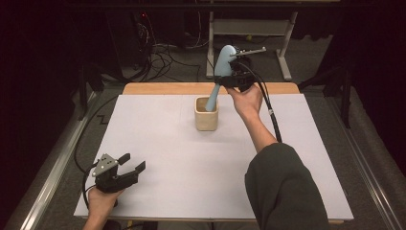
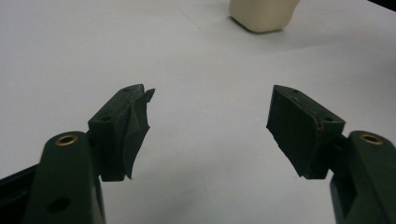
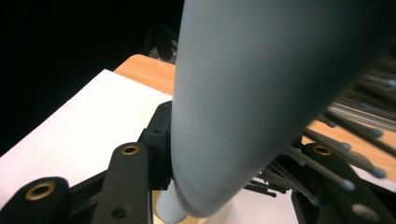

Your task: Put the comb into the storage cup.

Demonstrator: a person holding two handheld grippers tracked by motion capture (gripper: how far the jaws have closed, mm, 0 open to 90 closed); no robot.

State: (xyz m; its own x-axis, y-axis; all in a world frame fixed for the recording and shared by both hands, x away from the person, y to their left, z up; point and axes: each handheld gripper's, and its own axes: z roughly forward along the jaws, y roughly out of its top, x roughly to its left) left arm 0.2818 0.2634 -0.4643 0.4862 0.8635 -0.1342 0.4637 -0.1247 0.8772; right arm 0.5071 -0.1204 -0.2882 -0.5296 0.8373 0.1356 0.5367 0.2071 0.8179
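A light blue hairbrush [image 1: 223, 62] stands tilted over a cream square cup [image 1: 206, 120] at the far middle of the white table [image 1: 191, 163], its handle end dipping into the cup's mouth. My right gripper [image 1: 237, 79] is shut on the brush's head, bristles facing right. In the right gripper view the blue brush [image 3: 261, 93] sits between the black jaws of my right gripper [image 3: 233, 154], with ball-tipped bristles at the right. My left gripper [image 1: 134, 162] rests near the front left corner, open and holding nothing. From my left gripper [image 2: 210, 107] the cup [image 2: 264, 14] shows far ahead.
A wooden strip [image 1: 163, 88] borders the table's far edge. Behind it on the floor lie tangled cables [image 1: 163, 52] and a metal desk frame [image 1: 249, 28]. A metal rail [image 1: 52, 177] runs along the left side. The right gripper's cable [image 1: 270, 112] trails over the forearm.
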